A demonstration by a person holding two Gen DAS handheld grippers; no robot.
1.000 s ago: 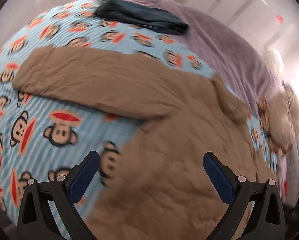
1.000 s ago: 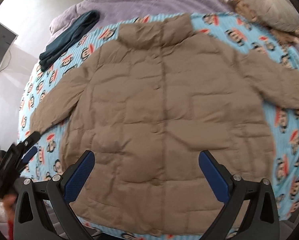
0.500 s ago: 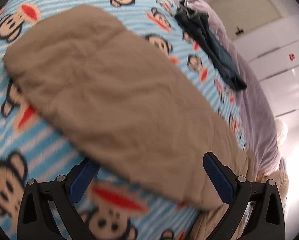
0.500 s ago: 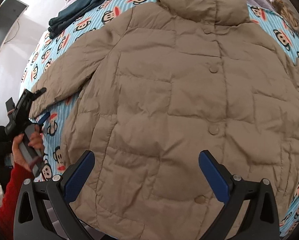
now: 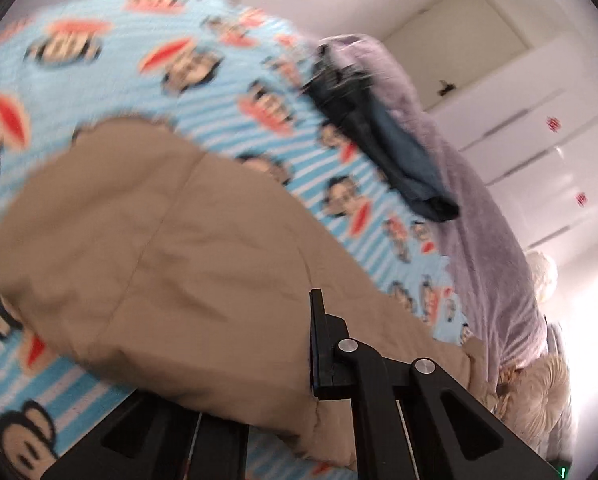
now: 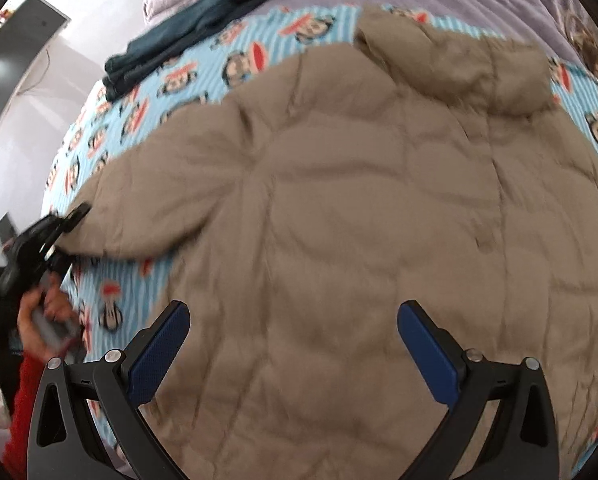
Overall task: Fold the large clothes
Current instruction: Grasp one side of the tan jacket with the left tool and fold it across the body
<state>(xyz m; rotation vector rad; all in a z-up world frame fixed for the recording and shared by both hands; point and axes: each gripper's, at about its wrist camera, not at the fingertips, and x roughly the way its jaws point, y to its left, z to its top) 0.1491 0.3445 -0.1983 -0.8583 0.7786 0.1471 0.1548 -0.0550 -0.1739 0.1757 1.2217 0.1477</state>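
Left gripper (image 5: pixel 313 344) pinched the coat (image 6: pixel 359 208) sleeve (image 5: pixel 159 264) near the bed's (image 6: pixel 259 36) edge for folding; right gripper (image 6: pixel 293 344) fingers wide above

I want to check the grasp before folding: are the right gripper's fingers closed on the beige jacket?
No. The right gripper has its blue pads wide apart above the beige jacket, pressing on nothing.
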